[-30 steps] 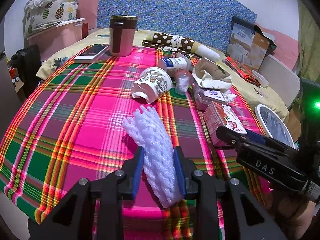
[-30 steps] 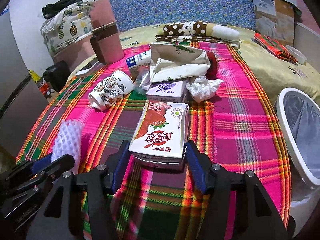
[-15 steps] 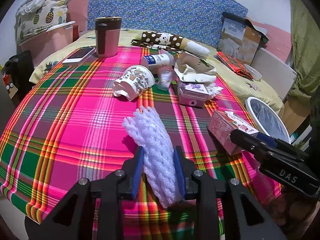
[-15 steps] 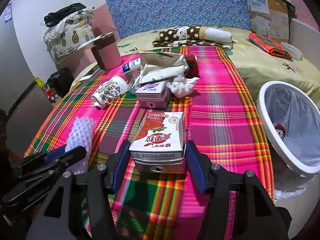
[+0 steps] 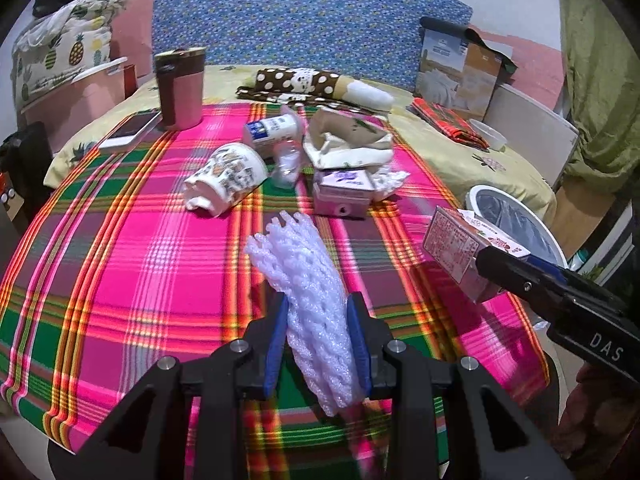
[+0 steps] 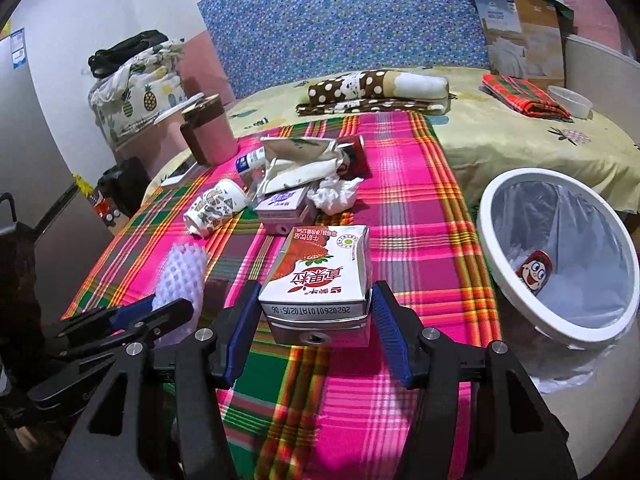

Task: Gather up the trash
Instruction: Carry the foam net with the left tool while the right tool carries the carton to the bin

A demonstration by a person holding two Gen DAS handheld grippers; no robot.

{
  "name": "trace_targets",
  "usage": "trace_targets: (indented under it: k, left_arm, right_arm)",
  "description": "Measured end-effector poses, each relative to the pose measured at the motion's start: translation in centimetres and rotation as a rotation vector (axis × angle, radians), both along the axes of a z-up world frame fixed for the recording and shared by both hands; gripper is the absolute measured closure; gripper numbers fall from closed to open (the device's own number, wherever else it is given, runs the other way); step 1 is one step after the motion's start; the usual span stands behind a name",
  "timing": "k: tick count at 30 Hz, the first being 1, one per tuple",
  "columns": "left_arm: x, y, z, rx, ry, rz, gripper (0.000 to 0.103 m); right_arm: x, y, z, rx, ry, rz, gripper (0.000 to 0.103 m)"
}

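Plaid cloth below; left fingers clench foam net, right fingers milk carton.

pink tumbler, phone, plaid cloth

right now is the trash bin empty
No, the white trash bin already holds a piece of red packaging with a cartoon face lying on its clear liner.
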State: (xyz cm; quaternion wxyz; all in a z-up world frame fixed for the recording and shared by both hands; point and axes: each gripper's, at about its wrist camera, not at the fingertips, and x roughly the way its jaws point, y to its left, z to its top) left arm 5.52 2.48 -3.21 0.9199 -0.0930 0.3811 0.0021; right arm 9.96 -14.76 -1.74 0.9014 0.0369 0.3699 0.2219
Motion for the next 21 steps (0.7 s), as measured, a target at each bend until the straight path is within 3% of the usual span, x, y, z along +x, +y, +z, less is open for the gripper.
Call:
trace_targets:
  k: [21]
  left_arm:
    - [3.2,-8.0,2.5,0.007,-0.053,-0.195,0.071]
  right_arm:
    - [-0.3,-7.4,1.3,0.020,-0.054,-0.157,0.046]
